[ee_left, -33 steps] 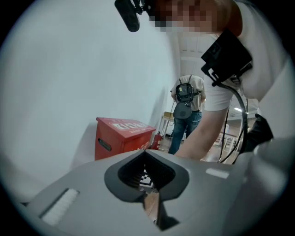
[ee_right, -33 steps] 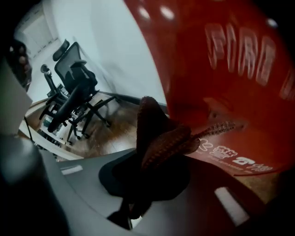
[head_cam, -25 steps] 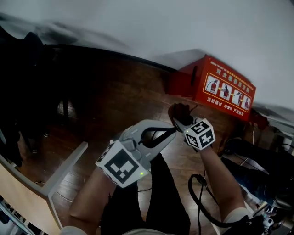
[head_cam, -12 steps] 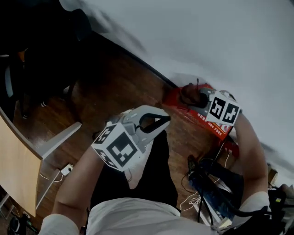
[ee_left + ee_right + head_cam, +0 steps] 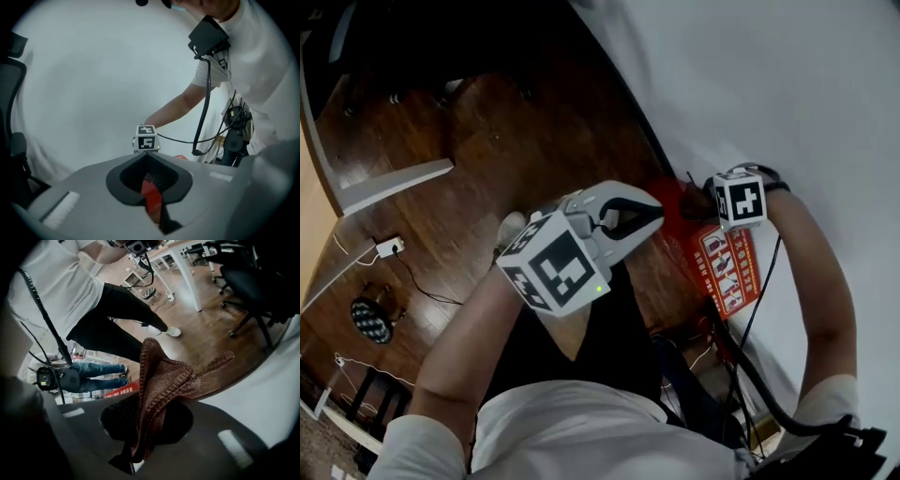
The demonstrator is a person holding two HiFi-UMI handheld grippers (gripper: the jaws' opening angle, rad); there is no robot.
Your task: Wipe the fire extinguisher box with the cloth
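My right gripper (image 5: 709,201) has its fingers clamped on the cloth (image 5: 161,376), over the red box (image 5: 727,270) on the floor by the wall. The left gripper (image 5: 654,214) is closed and empty. The bunched cloth could snag on the box's edge and pull free.

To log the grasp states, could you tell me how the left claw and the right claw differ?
The right claw grips the brown cloth; the left claw grips nothing. The right claw is over the red fire extinguisher box by the wall; the left claw hangs back, nearer the person's body. Both are shut.
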